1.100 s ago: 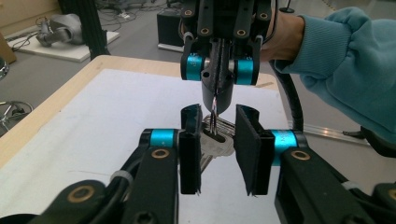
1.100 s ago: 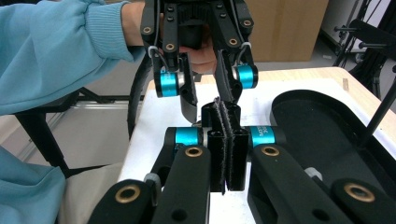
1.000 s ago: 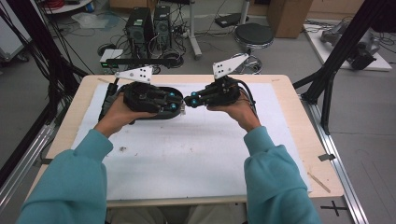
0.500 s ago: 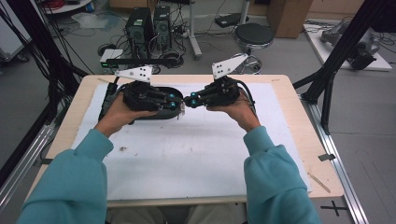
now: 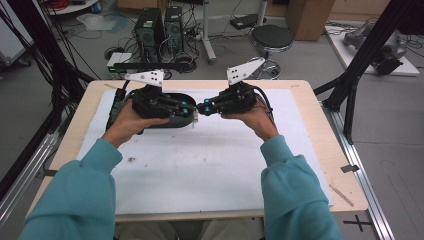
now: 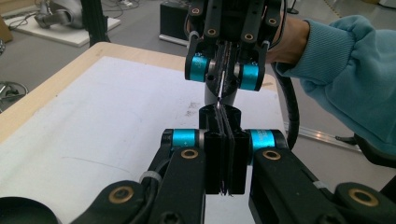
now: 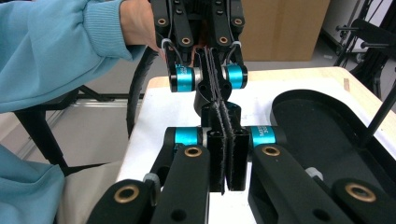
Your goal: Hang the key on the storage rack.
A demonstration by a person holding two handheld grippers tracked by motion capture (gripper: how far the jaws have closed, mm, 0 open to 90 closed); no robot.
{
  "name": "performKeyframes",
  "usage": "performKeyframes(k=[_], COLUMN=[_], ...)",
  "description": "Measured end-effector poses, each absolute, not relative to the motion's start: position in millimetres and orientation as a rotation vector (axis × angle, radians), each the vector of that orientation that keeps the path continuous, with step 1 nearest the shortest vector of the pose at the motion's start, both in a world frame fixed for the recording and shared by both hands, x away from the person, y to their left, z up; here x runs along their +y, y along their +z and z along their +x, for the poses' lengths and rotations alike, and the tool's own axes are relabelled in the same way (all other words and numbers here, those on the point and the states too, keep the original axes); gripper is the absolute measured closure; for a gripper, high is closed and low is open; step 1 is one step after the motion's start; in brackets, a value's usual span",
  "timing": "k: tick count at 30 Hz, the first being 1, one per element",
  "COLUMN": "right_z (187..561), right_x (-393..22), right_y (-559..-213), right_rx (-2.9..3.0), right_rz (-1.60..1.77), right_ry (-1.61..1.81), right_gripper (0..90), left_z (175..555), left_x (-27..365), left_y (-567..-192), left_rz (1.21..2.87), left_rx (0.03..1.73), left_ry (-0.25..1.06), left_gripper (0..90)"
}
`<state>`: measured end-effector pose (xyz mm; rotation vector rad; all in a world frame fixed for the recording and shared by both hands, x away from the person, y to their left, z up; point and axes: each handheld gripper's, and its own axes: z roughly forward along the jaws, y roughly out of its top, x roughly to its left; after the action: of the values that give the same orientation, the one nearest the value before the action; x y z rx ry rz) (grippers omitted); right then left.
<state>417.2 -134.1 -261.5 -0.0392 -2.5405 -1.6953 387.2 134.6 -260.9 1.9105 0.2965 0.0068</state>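
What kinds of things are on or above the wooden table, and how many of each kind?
Black hand-held grippers with blue rollers: 2 (left gripper, right gripper)
Black oval plastic tray: 1
White rectangular mat: 1
Total: 4

Your light wooden table (image 5: pixel 320 125) carries a white foam mat (image 5: pixel 200 170); behind it stand two black computer towers (image 5: pixel 160 25) and a round black stool (image 5: pixel 271 36).
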Motion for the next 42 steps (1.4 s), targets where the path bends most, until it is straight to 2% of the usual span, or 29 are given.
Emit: performKeyframes(k=[4, 6, 7, 11, 12, 13, 14, 31, 42], right_z=[417, 416, 415, 414, 414, 413, 411, 358, 327], right_x=[-134, -134, -135, -138, -139, -142, -145, -269, -305], right_y=[-261, -261, -260, -258, -257, -258, -258, -314, -368], right_rx=[-2.545, -2.557, -2.559, -2.62, -2.657, -2.695, -2.731, -2.654, -2.578], right_rz=[-0.027, -0.029, -0.034, -0.206, -0.25, -0.286, -0.313, -0.85, -1.059], right_ry=[-1.709, -1.716, -1.732, -1.887, -1.904, -1.901, -1.903, -2.233, -2.318], right_gripper=[88.8, 84.4, 73.4, 17.3, 9.5, 7.3, 0.7, 0.4, 0.4], left_z=[386, 386, 385, 385, 384, 384, 384, 414, 445], left_x=[135, 134, 134, 136, 137, 138, 140, 184, 204], left_y=[-260, -260, -260, -260, -259, -258, -258, -217, -204], left_rz=[1.913, 1.914, 1.917, 1.932, 1.928, 1.923, 1.919, 2.035, 2.15], left_rx=[0.291, 0.292, 0.295, 0.296, 0.292, 0.294, 0.296, 0.35, 0.405], left_ry=[0.015, 0.032, 0.031, 0.057, 0.059, 0.076, 0.083, 0.28, 0.355], left_gripper=[88.6, 88.7, 88.8, 88.8, 88.7, 88.7, 88.7, 88.7, 88.6])
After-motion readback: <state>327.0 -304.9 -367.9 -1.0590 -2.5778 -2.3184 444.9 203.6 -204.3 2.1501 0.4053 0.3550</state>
